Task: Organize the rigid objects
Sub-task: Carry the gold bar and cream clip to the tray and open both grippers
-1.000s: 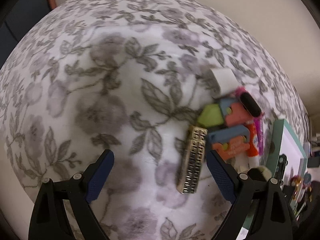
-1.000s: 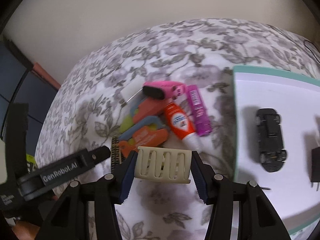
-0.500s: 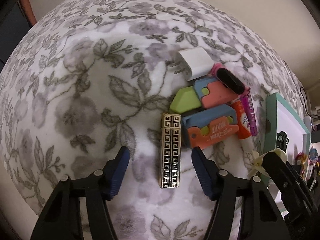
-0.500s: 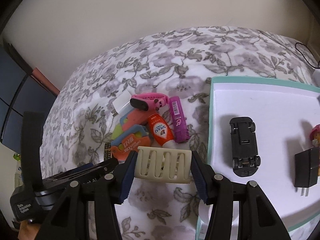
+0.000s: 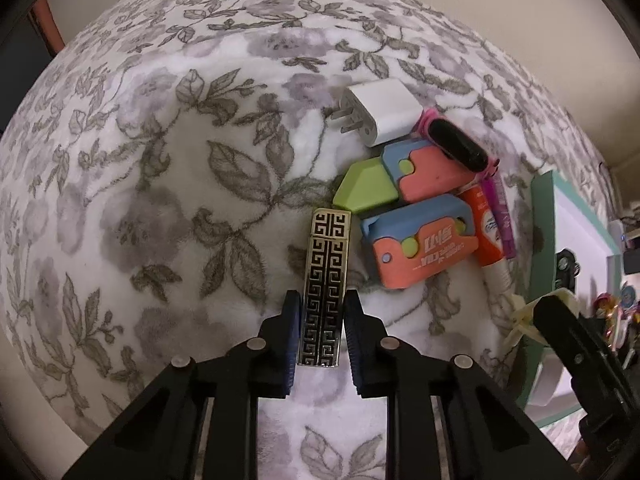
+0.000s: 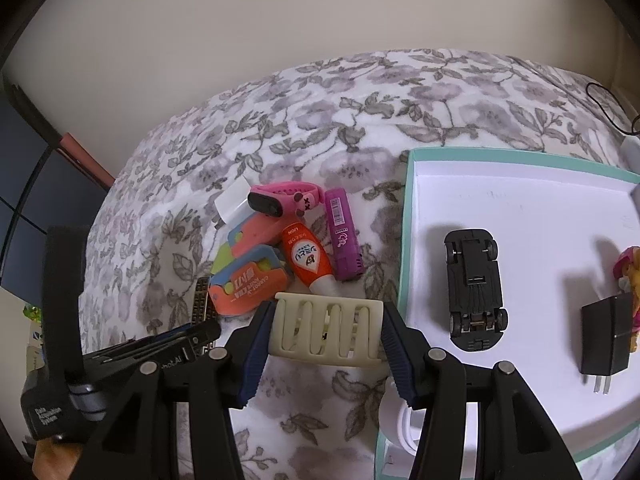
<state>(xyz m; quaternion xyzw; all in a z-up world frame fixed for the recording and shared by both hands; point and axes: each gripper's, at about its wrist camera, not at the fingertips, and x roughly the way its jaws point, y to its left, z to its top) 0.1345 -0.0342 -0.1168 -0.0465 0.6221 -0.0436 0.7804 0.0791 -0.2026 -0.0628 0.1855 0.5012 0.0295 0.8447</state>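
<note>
A gold-and-black patterned lighter (image 5: 326, 280) lies on the floral blanket, and my left gripper (image 5: 322, 312) is shut on its near end. To its right sits a heap: a white charger (image 5: 384, 110), two blue-and-coral toy cutters (image 5: 420, 246), a green piece (image 5: 366, 190), a pink wristband (image 5: 456, 142), an orange tube (image 5: 486, 232) and a purple stick (image 5: 500, 216). In the right wrist view my right gripper (image 6: 326, 330) is shut on a cream slotted comb-like piece (image 6: 326, 330), held above the blanket beside the heap. The left gripper's body (image 6: 132, 364) shows at lower left there.
A teal-rimmed white tray (image 6: 406, 208) lies to the right, holding a black toy car (image 6: 476, 290), a black charger (image 6: 604, 340) and a small figurine (image 6: 630, 276). A white cable (image 6: 404, 424) lies by the tray's near corner. A wall runs behind the bed.
My left gripper moved over the lighter and its jaws went from wide open to shut on it. The right gripper kept the cream piece and shifted slightly left of the tray.
</note>
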